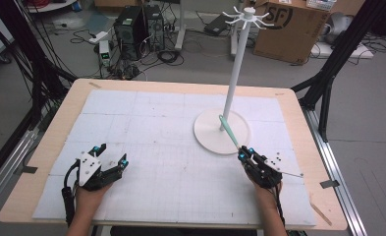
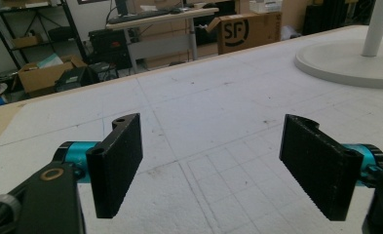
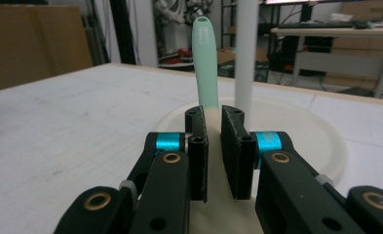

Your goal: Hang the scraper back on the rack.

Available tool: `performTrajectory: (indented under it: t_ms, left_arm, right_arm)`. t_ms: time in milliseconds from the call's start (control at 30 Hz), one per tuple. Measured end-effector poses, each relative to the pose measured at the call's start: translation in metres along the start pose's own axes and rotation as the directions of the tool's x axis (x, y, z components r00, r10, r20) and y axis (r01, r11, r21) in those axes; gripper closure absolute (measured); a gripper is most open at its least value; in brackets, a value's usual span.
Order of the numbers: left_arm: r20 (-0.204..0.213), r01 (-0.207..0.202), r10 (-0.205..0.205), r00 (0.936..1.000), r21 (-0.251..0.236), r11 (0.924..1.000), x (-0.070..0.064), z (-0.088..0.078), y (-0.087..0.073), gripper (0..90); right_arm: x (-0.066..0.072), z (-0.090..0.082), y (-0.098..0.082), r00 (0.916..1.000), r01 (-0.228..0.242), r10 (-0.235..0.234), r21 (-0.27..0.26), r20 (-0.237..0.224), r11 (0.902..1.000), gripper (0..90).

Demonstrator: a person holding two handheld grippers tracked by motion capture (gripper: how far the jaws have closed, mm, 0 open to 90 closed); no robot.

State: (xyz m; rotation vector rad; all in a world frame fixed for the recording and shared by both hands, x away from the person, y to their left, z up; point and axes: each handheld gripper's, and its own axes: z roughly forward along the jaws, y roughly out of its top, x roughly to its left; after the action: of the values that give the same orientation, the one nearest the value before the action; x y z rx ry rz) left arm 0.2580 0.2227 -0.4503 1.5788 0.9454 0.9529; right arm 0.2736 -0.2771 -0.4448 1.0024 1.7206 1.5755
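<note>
Right of centre in the high view, the right tool [image 1: 243,154] was clamped on a mint-green utensil [image 1: 228,131], a long-handled thing whose pale end lay between the jaws and whose green handle slanted up and away across the round white base [image 1: 207,129] of a stand. The stand's white pole [image 1: 235,69] rose from that base to a ring of small hooks [image 1: 248,17] at the top. A hand held this tool from the near edge of the counter [image 1: 48,147], which was covered by a white gridded mat [image 1: 146,123]. On the near left, the left tool [image 1: 111,156] rested on the mat with its jaws spread and nothing between them, well apart from the stand and the utensil.

From the left gripper view, the left tool [image 2: 211,163] showed both black pads wide apart over bare mat [image 2: 203,97]. The base [image 2: 335,61] and the foot of the pole [image 2: 376,27] sat at the upper right, far from the jaws. A cardboard box [image 2: 245,31] and desks stood beyond the counter's edge.

From the right gripper view, the right tool [image 3: 214,151] had its two pads drawn close, pinching the utensil's pale end. The green handle [image 3: 205,58] stood up just left of the pole [image 3: 246,53], near it, though whether they touched could not be told. The base [image 3: 320,141] spread out behind and beneath the jaws.
</note>
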Motion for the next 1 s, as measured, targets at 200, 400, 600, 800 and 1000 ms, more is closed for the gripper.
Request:
performTrajectory:
  t_ms: [200, 400, 600, 800, 1000]
  left_arm:
    - [0.0, 0.001, -0.001, 1.0, -0.001, 1.0, 0.0, 0.0, 0.0, 24.4]
    - [0.0, 0.0, 0.0, 1.0, 0.0, 1.0, 0.0, 0.0, 0.0, 24.4]
    - [0.0, 0.0, 0.0, 1.0, 0.001, 1.0, 0.0, 0.0, 0.0, 24.4]
    - [0.0, -0.003, 0.003, 1.0, 0.0, 1.0, 0.0, 0.0, 0.0, 24.4]
    - [0.0, -0.016, 0.016, 0.9999, -0.004, 0.9999, -0.001, 0.0, 0.0, 24.2]
  right_arm:
    - [-0.005, -0.008, 0.0, 0.9983, -0.018, 0.021, -0.045, 0.054, 0.9988, 82.3]
    - [-0.011, -0.015, 0.001, 0.9955, -0.022, 0.031, -0.106, 0.089, 0.9941, 82.3]
    - [-0.014, -0.022, 0.006, 0.9939, -0.017, 0.033, -0.154, 0.105, 0.988, 82.3]
    - [-0.015, -0.026, 0.012, 0.9933, -0.009, 0.031, -0.19, 0.112, 0.9817, 82.3]
    - [-0.012, -0.029, 0.024, 0.994, 0.001, 0.024, -0.233, 0.107, 0.9726, 82.3]
